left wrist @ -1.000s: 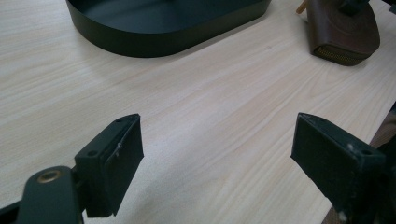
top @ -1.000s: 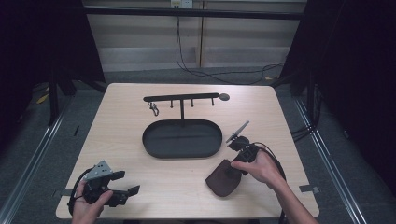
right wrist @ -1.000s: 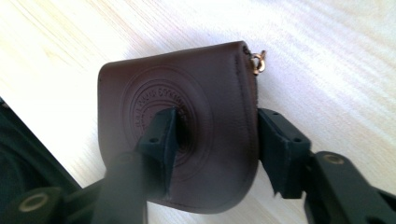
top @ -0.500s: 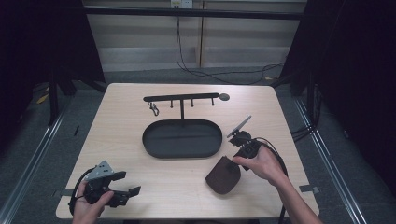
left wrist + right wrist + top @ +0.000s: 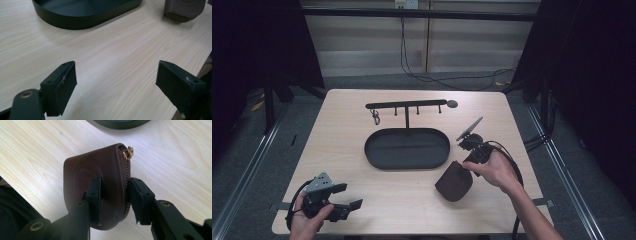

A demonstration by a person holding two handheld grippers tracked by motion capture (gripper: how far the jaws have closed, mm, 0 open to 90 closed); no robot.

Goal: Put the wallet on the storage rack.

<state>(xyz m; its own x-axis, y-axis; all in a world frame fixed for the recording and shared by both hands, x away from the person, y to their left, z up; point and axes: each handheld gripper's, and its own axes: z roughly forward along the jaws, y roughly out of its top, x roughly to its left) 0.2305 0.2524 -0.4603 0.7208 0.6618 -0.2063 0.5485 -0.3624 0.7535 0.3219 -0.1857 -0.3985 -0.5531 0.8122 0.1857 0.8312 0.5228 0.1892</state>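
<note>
A: Where is the brown leather pouch (image 5: 100, 185)?

B: At the right front of the surface (image 5: 347, 150), just beside the black oval tray (image 5: 407, 148). The right hand-held gripper (image 5: 113, 195) has just been closing and now clamps it, one pad on the stamped face, the other on the zipper edge.

A: And the zipper pull (image 5: 128, 152)?

B: Brass, at the pouch's far end, pointing toward the tray.

A: The left hand-held gripper (image 5: 116, 86)?

B: Jaws wide apart above bare wood at the near left corner, well apart from the pouch, holding nothing.

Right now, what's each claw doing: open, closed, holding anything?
Left claw: open, holding nothing, above bare table.
Right claw: closed on the brown leather zip pouch.
</note>
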